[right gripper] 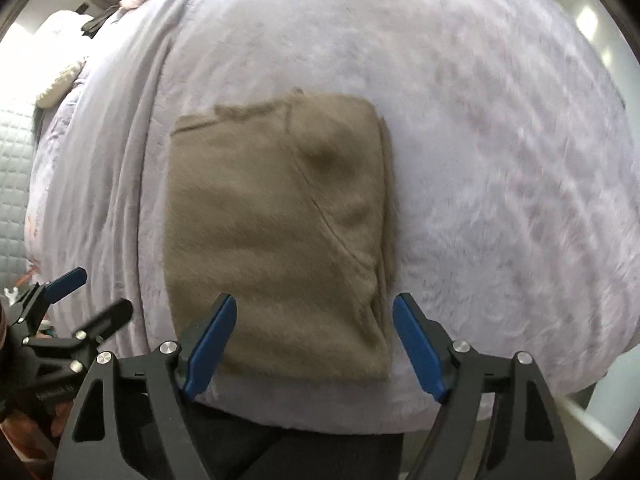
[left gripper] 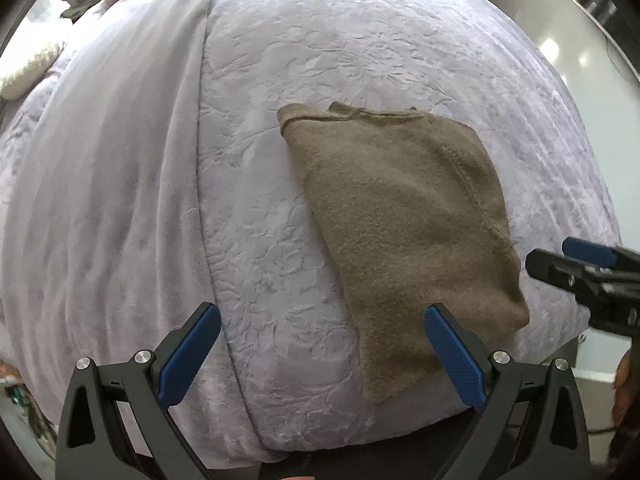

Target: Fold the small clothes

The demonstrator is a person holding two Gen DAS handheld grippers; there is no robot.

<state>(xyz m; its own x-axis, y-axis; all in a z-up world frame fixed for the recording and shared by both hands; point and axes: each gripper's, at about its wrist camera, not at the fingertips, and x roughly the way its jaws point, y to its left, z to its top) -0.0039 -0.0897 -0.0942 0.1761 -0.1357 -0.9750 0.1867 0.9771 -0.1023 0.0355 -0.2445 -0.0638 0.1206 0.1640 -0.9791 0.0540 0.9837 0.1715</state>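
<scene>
Sweater, folded into a brown rectangle, lies on the lilac bedspread, long axis running near to far. We hold the left gripper and right gripper spread apart above its near edge.

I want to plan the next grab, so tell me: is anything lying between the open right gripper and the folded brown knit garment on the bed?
Nothing visible does. The right gripper is open just above the near edge of the folded brown knit garment, which lies flat on the lavender embossed bedspread. The left gripper, also open, sits off to the side.
</scene>
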